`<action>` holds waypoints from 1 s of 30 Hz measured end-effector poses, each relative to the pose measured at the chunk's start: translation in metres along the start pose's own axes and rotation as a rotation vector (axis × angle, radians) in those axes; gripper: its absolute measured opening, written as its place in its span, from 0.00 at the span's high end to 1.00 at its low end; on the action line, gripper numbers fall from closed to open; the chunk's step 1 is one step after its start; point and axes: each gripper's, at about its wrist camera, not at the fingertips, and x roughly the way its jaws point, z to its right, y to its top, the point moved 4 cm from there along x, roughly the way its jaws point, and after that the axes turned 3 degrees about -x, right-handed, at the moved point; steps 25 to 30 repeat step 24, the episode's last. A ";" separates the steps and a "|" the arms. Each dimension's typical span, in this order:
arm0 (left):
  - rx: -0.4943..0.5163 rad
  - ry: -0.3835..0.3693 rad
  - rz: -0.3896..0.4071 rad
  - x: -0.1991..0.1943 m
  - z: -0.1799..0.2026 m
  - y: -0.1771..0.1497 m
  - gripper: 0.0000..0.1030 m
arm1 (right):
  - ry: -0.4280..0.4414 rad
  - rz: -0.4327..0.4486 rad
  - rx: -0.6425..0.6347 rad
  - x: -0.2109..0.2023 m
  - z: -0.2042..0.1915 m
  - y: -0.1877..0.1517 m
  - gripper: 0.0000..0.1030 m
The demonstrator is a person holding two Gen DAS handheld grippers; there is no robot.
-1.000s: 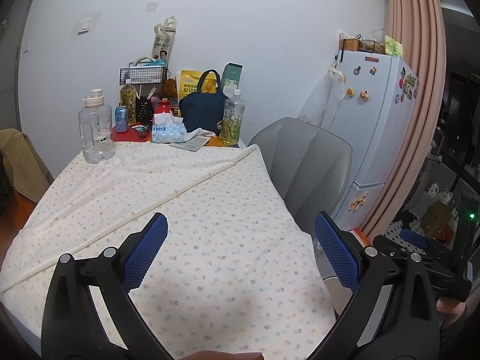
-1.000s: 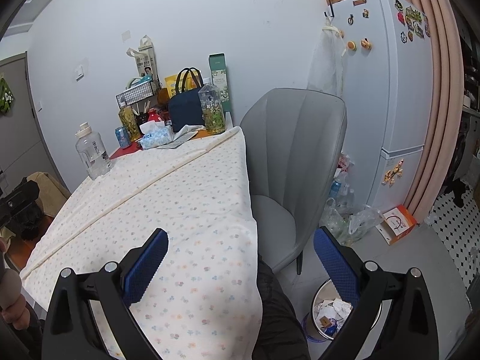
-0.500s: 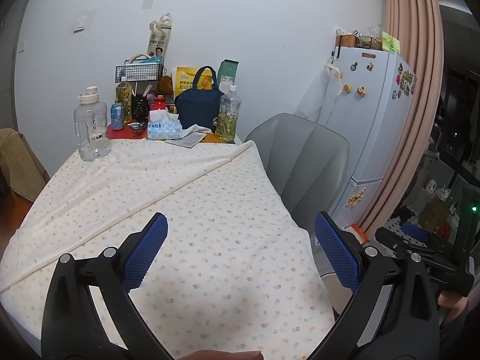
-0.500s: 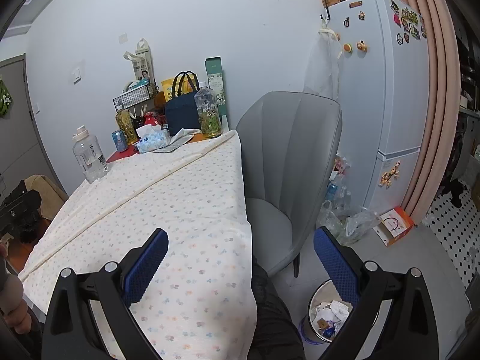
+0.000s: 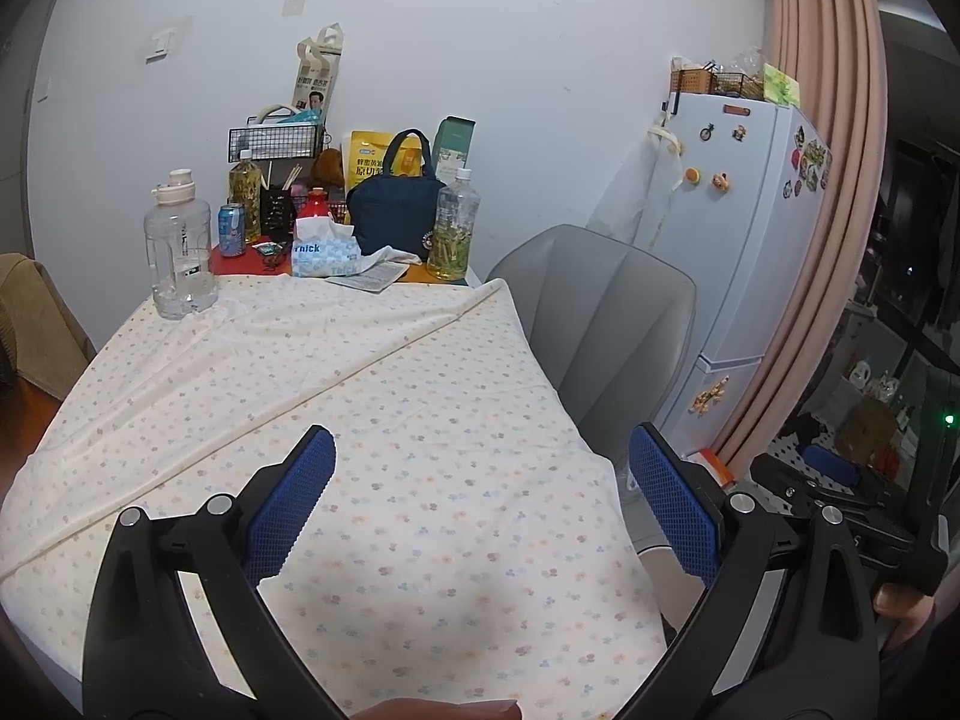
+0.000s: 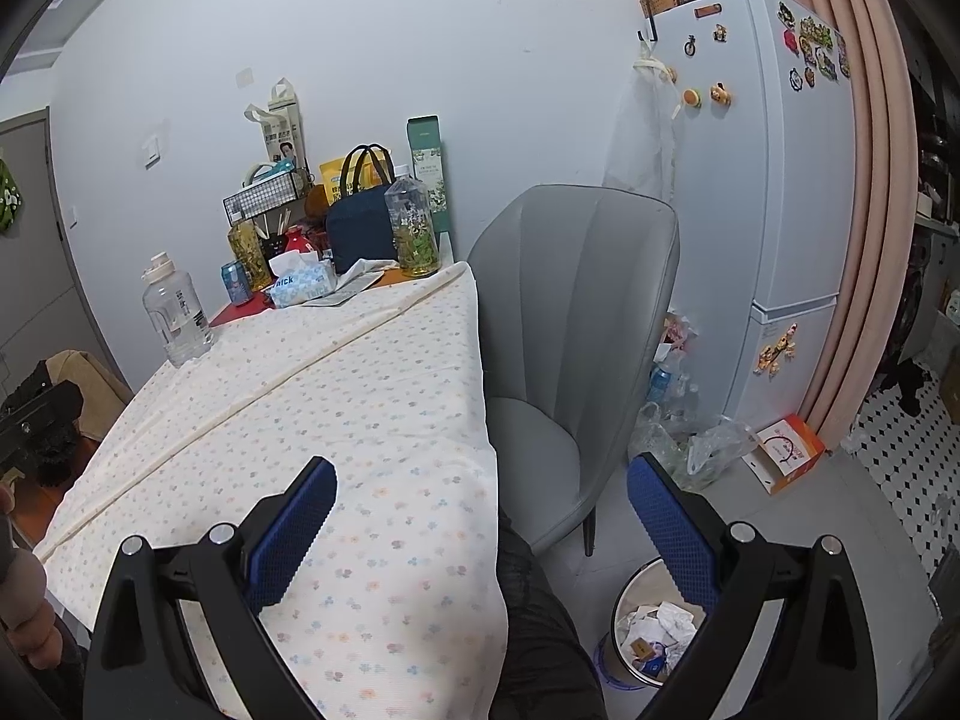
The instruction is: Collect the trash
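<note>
Trash already collected sits in the waste bin [image 6: 651,630], lower right of the right wrist view, on the floor beside a dark-clothed knee [image 6: 540,618]; crumpled paper and wrappers are visible inside, but the right gripper [image 6: 480,516] finger cuts across the bin's rim, so its fill level is unclear. Both tools are spread wide and carry nothing: the right gripper hovers over the near table edge, and the left gripper [image 5: 480,489] hovers over the tablecloth [image 5: 372,420], blue pads apart. Judgement: jaws are held wide and raised as a neutral carrying pose while the scene is surveyed for a next item. The cloth's near and middle area shows no loose litter. A grey chair [image 6: 576,312] is tucked against the table's right side, with clear plastic bags [image 6: 690,444] and an orange-and-white box [image 6: 786,450] on the floor behind it, by the fridge [image 6: 774,180]; whether these count as trash cannot be told. At upper centre of the left view, the table's far end holds a water jug [image 5: 179,246], blue can [image 5: 231,229], tissue pack [image 5: 324,252], flat paper [image 5: 367,276], tea bottle [image 5: 457,225] and navy bag [image 5: 393,204], pushed against the wall, likely as storage. Small items there are too blurred to sort. A hand [image 6: 24,600] at the left frame edge is mostly cropped.
</note>
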 end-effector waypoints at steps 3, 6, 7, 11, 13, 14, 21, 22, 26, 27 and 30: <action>-0.007 -0.001 -0.004 0.004 0.000 -0.001 0.06 | 0.001 0.004 -0.003 -0.002 0.001 0.001 0.07; -0.018 -0.011 -0.013 0.011 0.003 -0.001 0.06 | -0.002 0.009 -0.001 -0.005 0.003 0.002 0.07; -0.018 -0.014 -0.013 0.012 0.005 -0.001 0.06 | -0.003 0.009 0.001 -0.006 0.004 0.002 0.07; -0.009 -0.028 -0.019 0.016 0.014 -0.001 0.06 | -0.008 0.005 0.007 -0.009 0.008 0.004 0.07; -0.003 -0.032 -0.022 0.016 0.017 -0.002 0.06 | -0.008 0.009 0.011 -0.011 0.009 0.004 0.07; -0.001 -0.032 -0.021 0.016 0.019 -0.001 0.06 | -0.010 0.010 0.011 -0.012 0.010 0.005 0.07; 0.000 -0.028 -0.026 0.015 0.024 0.004 0.06 | -0.008 0.004 0.006 -0.017 0.011 0.010 0.07; 0.002 -0.025 -0.023 0.016 0.024 0.004 0.06 | -0.011 0.003 0.010 -0.017 0.013 0.009 0.07; -0.002 -0.023 -0.023 0.018 0.022 0.003 0.06 | -0.008 -0.007 0.017 -0.014 0.015 0.006 0.07; -0.002 -0.023 -0.023 0.018 0.022 0.003 0.06 | -0.008 -0.007 0.017 -0.014 0.015 0.006 0.07; -0.002 -0.023 -0.023 0.018 0.022 0.003 0.06 | -0.008 -0.007 0.017 -0.014 0.015 0.006 0.07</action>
